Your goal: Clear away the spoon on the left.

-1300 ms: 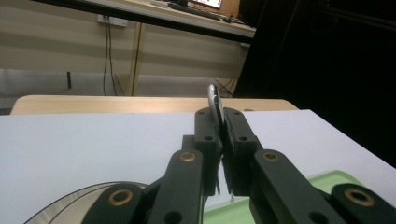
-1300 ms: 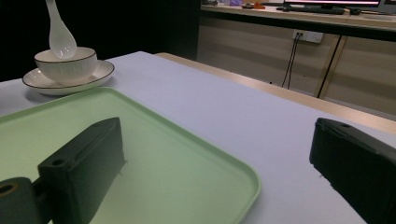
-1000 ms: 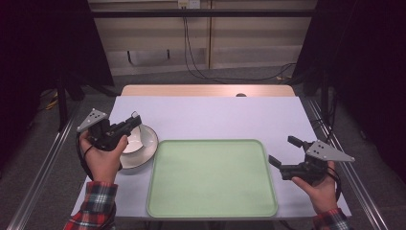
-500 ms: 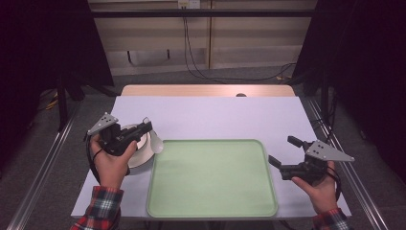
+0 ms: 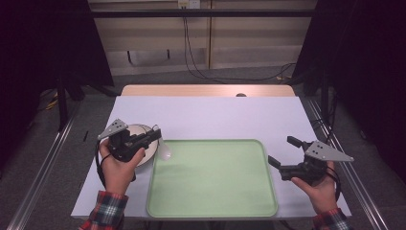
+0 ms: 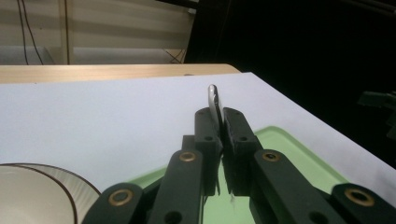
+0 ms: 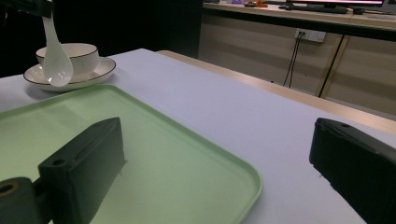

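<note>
In the high view a white table point(image 5: 225, 115) fills the middle of the frame, with a pale green tray point(image 5: 213, 191) lying in its lower centre. At the left of the frame the left gripper point(image 5: 155, 136) pinches the handle of a white spoon point(image 5: 165, 151), whose bowl hangs down over the tray's upper left corner. In the left gripper view the jaws stand pressed together in the centre of the frame, with the spoon's handle end point(image 6: 214, 100) poking up between them (only its thin edge shows). A white bowl point(image 7: 67, 55) with a dark rim sits on a matching saucer point(image 7: 98, 70) at the upper left of the right gripper view, just beyond the tray's far corner; the spoon point(image 7: 57, 63) dangles in front of them.

At the lower right of the high view the right gripper point(image 5: 282, 154) hovers beside the tray's right edge, its jaws spread wide and holding nothing. No brand, label or readable writing shows on any of the things.
</note>
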Tool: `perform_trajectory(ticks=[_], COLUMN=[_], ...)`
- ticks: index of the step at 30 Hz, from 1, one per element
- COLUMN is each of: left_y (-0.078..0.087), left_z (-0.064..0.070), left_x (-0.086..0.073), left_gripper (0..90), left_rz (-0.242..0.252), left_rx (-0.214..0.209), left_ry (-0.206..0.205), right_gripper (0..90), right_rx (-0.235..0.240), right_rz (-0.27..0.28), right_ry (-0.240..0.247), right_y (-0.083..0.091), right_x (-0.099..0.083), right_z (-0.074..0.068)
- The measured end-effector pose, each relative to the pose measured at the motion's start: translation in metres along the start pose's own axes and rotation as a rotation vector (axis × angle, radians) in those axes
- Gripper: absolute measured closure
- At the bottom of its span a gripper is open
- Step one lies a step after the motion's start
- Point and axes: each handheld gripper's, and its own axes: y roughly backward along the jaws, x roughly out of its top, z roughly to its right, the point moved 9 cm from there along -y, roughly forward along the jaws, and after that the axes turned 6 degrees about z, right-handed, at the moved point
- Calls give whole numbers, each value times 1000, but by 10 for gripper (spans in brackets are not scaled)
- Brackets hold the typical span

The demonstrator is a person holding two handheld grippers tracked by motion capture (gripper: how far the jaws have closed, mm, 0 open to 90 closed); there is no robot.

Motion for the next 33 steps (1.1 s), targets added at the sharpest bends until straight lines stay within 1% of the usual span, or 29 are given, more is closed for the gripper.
perform_trajectory(ticks=[1, 2, 4, 5, 7, 8, 9, 10, 11, 13, 15, 16, 17, 19, 20, 22, 24, 25, 26, 27, 28, 29, 30, 31, 32, 33], left_y=[0, -1, -1, -1, -1, -1, -2, -1, -1, -1, -2, -2, -2, -2, -3, -3, -3, -3, -3, -4, -4, -4, -4, -3, -3, -3], left_z=[1, 2, 3, 4, 5, 5, 6, 7, 6, 7, 10, 11, 11, 11, 12, 13, 15, 15, 16, 17, 18, 18, 18, 18, 19, 19], left_x=[-2, -2, -7, -7, -10, -11, -12, -12, -13, -14, -15, -16, -17, -18, -19, -21, -23, -24, -25, -26, -27, -28, -29, -31, -32, -33], left_gripper=[855, 855, 855, 855, 855, 855, 855, 855, 855, 855, 855, 855, 855, 855, 855, 855, 855, 855, 855, 855, 855, 855, 855, 856, 856, 855], left_rz=[-10, -3, -18, -15, -19, -28, -21, -22, -26, -29, -25, -31, -28, -35, -29, -40, -41, -48, -48, -51, -55, -57, -55, -58, -60, -68], left_rx=[-8, -7, -22, -21, -29, -21, -29, -35, -22, -30, -43, -41, -49, -45, -54, -51, -67, -59, -61, -67, -90, -90, -72, -89, -91, -87], left_ry=[-3, 8, 2, 16, 13, 6, 14, 12, 8, 7, 16, 17, 21, 25, 28, 25, 27, 26, 24, 27, 29, 29, 35, 35, 39, 32], right_gripper=[27, 28, 28, 28, 28, 28, 28, 28, 28, 28, 28, 28, 28, 28, 28, 28, 28, 28, 28, 28, 28, 28, 28, 28, 28, 27], right_rx=[-1, 1, -1, -2, 0, 3, 2, 4, 4, 3, 0, 3, 5, 5, 7, 4, 4, 6, 9, 7, 5, 5, 7, 5, 5, 9], right_rz=[-1, 1, 0, -1, 0, 1, 1, 1, 0, -1, -3, -3, -2, -3, -2, -3, -4, -4, -4, -3, -3, -3, -3, -4, -3, -3], right_ry=[0, 1, 0, 0, 0, 1, 1, 1, 1, 0, 1, -1, -2, -3, -4, -1, -2, -3, -6, -1, 2, 1, 1, 5, 1, -1], right_y=[0, 0, 0, 0, 0, 0, 0, 0, 0, 0, 0, 0, -1, -1, -1, -1, -1, -1, -1, -1, -1, -1, -1, -1, -1, -1], right_x=[0, 0, 0, 0, 0, 0, 0, 0, 0, 0, 0, 0, 0, -1, -1, 0, -1, -1, -1, -1, -1, -1, -1, -1, -1, -1], right_z=[0, 0, 0, 0, 0, 0, 0, 0, 0, 0, 0, -1, -1, -1, -1, -1, -1, -1, -2, -2, -2, -2, -2, -1, -1, -1])
